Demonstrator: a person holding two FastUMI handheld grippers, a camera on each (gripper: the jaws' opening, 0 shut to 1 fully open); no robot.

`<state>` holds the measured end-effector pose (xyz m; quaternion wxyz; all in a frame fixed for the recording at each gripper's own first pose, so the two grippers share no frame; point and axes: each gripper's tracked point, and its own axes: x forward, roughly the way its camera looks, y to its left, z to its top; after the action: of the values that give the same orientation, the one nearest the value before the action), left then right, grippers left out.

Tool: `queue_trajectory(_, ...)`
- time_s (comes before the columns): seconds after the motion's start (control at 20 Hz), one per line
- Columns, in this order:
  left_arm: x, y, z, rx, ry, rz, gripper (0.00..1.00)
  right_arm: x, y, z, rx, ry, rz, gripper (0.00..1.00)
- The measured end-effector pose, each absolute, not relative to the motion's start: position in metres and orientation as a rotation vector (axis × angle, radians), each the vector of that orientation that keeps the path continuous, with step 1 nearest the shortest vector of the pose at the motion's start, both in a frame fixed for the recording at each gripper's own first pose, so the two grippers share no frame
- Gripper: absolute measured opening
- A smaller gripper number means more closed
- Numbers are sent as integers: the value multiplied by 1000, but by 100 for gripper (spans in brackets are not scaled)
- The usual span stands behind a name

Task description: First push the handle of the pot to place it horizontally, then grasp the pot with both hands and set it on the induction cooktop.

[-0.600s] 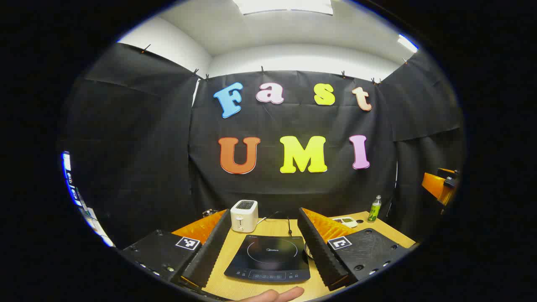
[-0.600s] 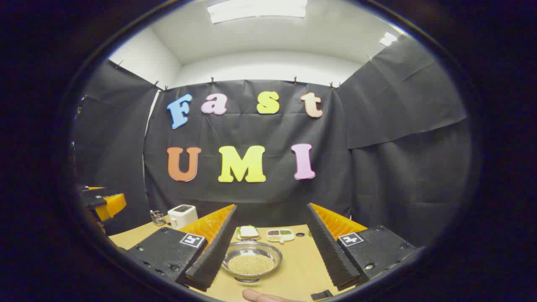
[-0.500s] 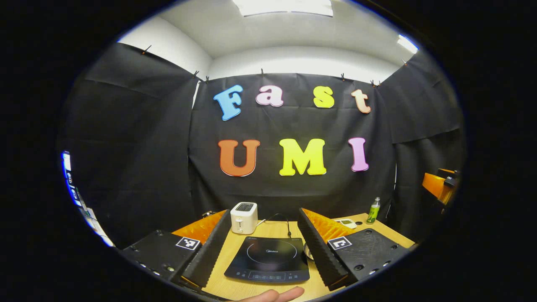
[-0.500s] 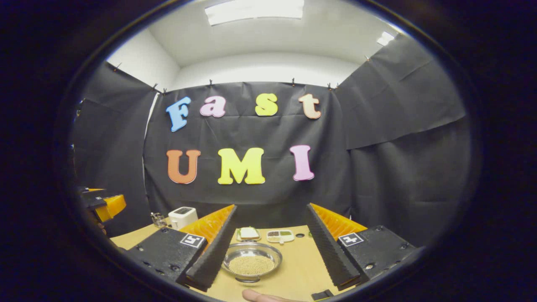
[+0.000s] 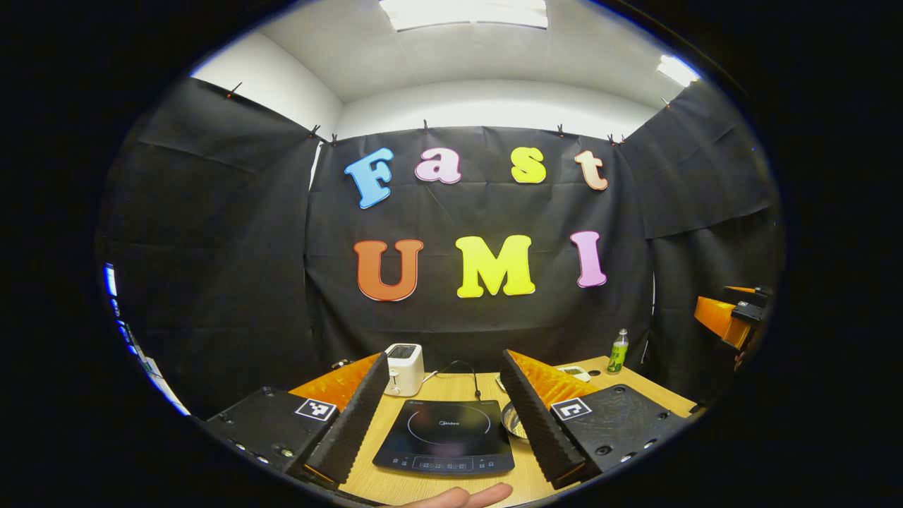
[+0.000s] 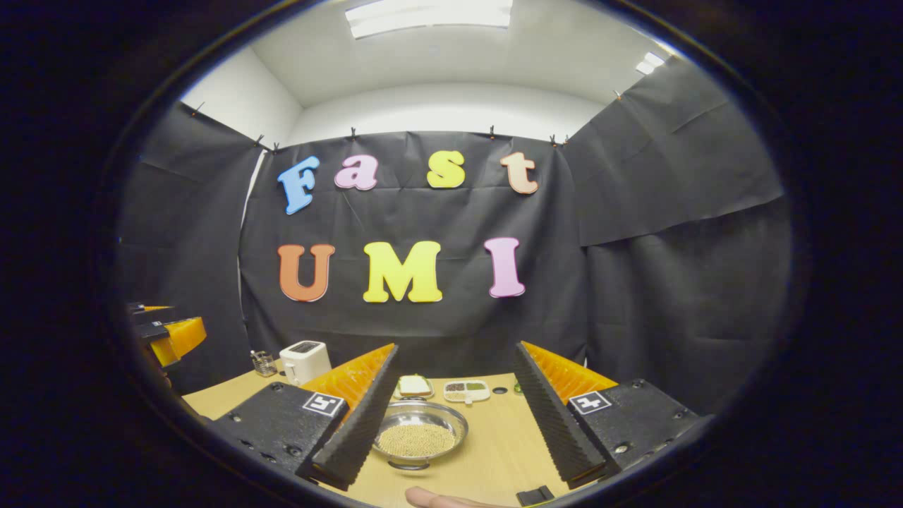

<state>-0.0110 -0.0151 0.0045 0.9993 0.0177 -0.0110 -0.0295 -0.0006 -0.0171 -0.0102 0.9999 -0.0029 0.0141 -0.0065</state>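
Observation:
The pot (image 6: 418,437) is a shallow steel pan filled with beige grains, resting on the wooden table (image 6: 497,441); its short handle points toward me. It lies between the spread fingers of my right gripper (image 6: 455,347), nearer the left finger, and is not touched. A sliver of the pot (image 5: 510,421) peeks past the right finger in the left gripper view. The black induction cooktop (image 5: 444,439) sits flat between the fingers of my left gripper (image 5: 444,356), which is open and holds nothing. Each gripper appears at the edge of the other's view: left gripper (image 6: 168,334), right gripper (image 5: 726,316).
A white toaster (image 5: 403,369) stands behind the cooktop with a black cable beside it. A green bottle (image 5: 619,351) is at the back right. Two small dishes (image 6: 414,385) (image 6: 468,390) lie beyond the pot. A person's fingertips (image 5: 465,497) rest at the near table edge.
Both views have shifted slightly; the scene slid a little to the left in the left gripper view. Pot and cooktop have not moved, and both grippers stay open.

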Motion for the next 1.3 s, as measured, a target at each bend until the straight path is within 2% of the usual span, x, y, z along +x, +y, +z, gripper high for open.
queue_trajectory(0.05,-11,-16,4,36,-20,-59,95,1,-19,-10,-5,28,-18,100)
queue_trajectory(0.15,-12,-15,2,32,-17,-59,95,3,-19,-14,-3,35,-21,100)
queue_trajectory(0.25,-13,-14,-1,32,-10,-57,95,8,-17,-22,4,51,-14,96)
queue_trajectory(0.3,-12,-12,-2,32,-8,-55,95,12,-15,-27,12,63,-8,96)
queue_trajectory(0.35,-13,-13,-3,31,-10,-57,95,15,-13,-32,21,76,-1,100)
queue_trajectory(0.4,-13,-13,-3,31,-13,-60,95,19,-11,-38,29,92,3,96)
queue_trajectory(0.65,-15,-11,-15,17,-1,-65,95,42,-2,-74,56,188,22,96)
queue_trajectory(0.75,-16,-8,-21,21,13,-64,94,49,7,-90,84,226,51,88)
queue_trajectory(0.85,-18,-5,-25,27,14,-57,95,57,13,-110,98,269,71,73)
queue_trajectory(0.95,-20,-4,-28,30,11,-57,95,65,19,-128,82,302,83,55)
queue_trajectory(1.0,-22,-3,-28,28,9,-57,95,70,26,-139,66,316,99,36)
queue_trajectory(1.05,-22,-2,-30,26,11,-56,95,74,32,-146,56,331,116,40)
queue_trajectory(1.1,-23,0,-32,24,13,-53,95,76,39,-157,55,349,134,33)
queue_trajectory(1.15,-24,2,-33,23,13,-49,95,79,47,-168,55,378,150,24)
queue_trajectory(1.2,-24,5,-33,22,12,-46,95,82,53,-184,55,417,165,4)
queue_trajectory(1.3,-25,11,-35,22,14,-38,95,85,62,-208,37,484,185,1)
